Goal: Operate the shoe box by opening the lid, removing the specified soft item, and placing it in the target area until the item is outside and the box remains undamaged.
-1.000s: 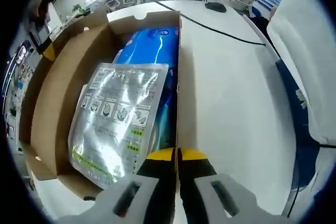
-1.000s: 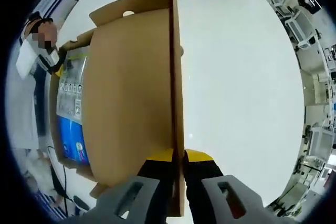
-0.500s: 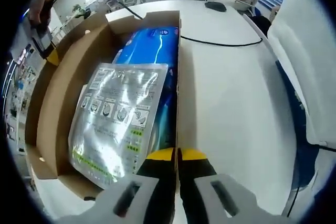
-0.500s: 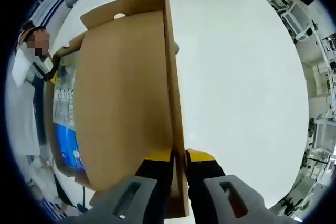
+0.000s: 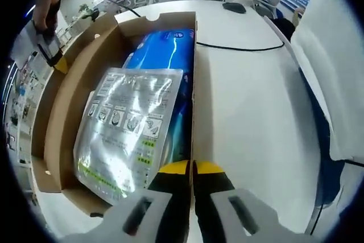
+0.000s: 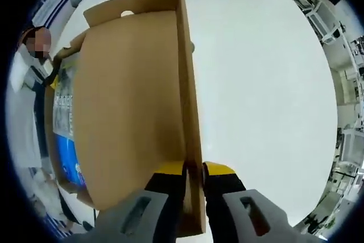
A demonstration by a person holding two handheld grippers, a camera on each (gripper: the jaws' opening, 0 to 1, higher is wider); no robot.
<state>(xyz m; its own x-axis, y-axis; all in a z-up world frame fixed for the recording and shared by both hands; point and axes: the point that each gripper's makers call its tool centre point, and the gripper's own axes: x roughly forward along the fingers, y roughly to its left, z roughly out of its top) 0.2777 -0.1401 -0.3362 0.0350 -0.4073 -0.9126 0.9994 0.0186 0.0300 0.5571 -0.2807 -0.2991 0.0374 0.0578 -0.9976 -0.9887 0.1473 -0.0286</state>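
The brown cardboard shoe box (image 5: 114,32) lies with its top uncovered on a white table. Inside, a silver foil pouch (image 5: 125,129) rests on a blue soft pack (image 5: 165,52). My left gripper (image 5: 192,167) is shut on the box's near right wall. The lid (image 6: 131,112) stands raised, its brown inner face towards the right gripper view. My right gripper (image 6: 194,169) is shut on the lid's side flap. Past the lid's left edge, a strip of the blue pack (image 6: 62,118) shows. In the left gripper view the right gripper (image 5: 54,55) is at the lid's far edge.
A black cable (image 5: 239,46) runs across the white table (image 5: 250,118) just right of the box. A person in white (image 6: 25,101) stands behind the box. Desks and chairs fill the background. Bare table lies right of the lid (image 6: 261,95).
In the right gripper view the lid now covers more of the box's contents, leaving a narrower strip of them. The cable on the table has shifted. Both grippers keep their hold.
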